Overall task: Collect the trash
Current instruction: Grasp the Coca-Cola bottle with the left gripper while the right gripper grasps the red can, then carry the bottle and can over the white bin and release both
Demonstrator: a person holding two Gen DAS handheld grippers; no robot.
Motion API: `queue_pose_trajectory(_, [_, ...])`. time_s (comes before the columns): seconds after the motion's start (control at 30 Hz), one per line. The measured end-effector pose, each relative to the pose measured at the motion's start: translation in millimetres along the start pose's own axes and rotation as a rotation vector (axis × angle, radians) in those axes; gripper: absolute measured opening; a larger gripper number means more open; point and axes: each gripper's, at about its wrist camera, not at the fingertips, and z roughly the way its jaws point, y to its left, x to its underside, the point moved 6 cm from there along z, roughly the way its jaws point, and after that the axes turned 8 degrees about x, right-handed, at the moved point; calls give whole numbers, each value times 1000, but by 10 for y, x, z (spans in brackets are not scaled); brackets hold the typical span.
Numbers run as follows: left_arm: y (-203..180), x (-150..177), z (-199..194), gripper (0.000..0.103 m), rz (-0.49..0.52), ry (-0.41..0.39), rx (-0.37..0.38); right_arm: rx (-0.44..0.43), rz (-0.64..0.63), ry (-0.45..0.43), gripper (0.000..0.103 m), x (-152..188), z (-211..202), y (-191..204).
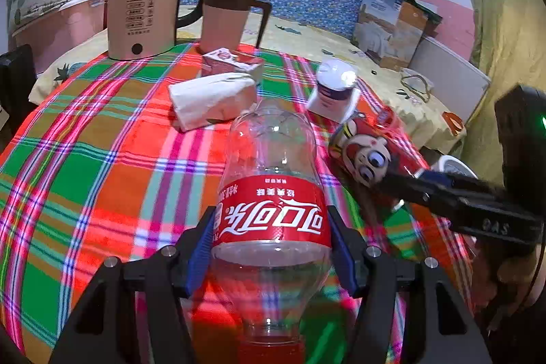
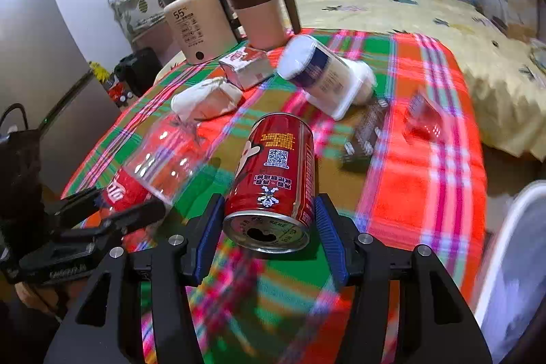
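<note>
Left claw point(image 1: 271, 248) clamps empty cola bottle point(image 1: 273, 193) at label, above bench point(image 1: 102, 159); smooth plastic may slip or buckle; right claw point(image 2: 269, 227) grips red can point(image 2: 276, 173) near rim; could tip out; claws close, may collide.

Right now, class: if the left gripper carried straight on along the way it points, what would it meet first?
The left gripper holds an empty cola bottle. Ahead of the bottle's base lies the folded white tissue pack, probably first, though depth is unclear.
</note>
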Motion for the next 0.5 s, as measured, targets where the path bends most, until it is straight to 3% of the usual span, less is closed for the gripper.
queue_pose_trajectory(0.5, [-490, 183, -260, 63, 64, -14, 41, 13, 110, -53, 55, 511, -579, -178])
